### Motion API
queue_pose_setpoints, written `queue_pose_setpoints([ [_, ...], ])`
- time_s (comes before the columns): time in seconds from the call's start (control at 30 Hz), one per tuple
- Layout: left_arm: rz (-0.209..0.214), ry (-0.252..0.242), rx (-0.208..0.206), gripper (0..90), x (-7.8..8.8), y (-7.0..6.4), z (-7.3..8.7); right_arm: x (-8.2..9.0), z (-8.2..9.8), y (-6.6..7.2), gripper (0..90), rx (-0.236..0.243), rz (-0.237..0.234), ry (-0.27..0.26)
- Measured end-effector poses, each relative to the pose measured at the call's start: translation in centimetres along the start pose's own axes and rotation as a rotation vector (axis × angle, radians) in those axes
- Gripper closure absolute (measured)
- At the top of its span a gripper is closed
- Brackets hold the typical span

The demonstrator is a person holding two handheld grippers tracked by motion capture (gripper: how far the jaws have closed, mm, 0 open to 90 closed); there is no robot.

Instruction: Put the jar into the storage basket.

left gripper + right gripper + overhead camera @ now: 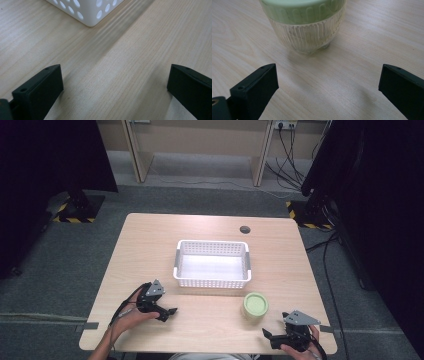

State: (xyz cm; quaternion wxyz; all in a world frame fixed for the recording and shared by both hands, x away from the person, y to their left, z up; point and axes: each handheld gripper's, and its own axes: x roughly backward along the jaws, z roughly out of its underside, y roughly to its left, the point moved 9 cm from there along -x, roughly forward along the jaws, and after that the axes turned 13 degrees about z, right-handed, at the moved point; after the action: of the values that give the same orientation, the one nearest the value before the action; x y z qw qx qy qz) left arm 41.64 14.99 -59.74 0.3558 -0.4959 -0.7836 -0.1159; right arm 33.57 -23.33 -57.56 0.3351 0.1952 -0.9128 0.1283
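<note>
A ribbed clear jar with a pale green lid [255, 306] stands upright on the wooden table [210, 325], just in front of a white perforated basket [212, 263]. My right gripper [270, 338] rests low near the table's front right edge, open, and the jar [305, 25] stands a short way ahead of its jaws. My left gripper [169, 312] sits at the front left, open, with bare wood between its jaws. A corner of the basket [86, 10] lies ahead of it.
The basket sits mid-table with nothing inside that I can see. A dark round grommet hole [244, 229] marks the far side of the table. Grey carpet, cables and dark stands surround the table.
</note>
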Motion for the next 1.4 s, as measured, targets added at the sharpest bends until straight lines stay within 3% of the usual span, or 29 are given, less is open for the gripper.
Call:
queue_pose_setpoints([
  [1.03, 0.0, 0.0, 0.0, 0.0, 0.0, 0.0, 0.0, 0.5, -2.0, 0.9, 2.7, 0.022, -0.009, -0.026],
  [1.4, 0.0, 0.0, 0.0, 0.0, 0.0, 0.0, 0.0, 0.3, -3.2, 1.4, 2.8, 0.055, -0.012, -0.017],
])
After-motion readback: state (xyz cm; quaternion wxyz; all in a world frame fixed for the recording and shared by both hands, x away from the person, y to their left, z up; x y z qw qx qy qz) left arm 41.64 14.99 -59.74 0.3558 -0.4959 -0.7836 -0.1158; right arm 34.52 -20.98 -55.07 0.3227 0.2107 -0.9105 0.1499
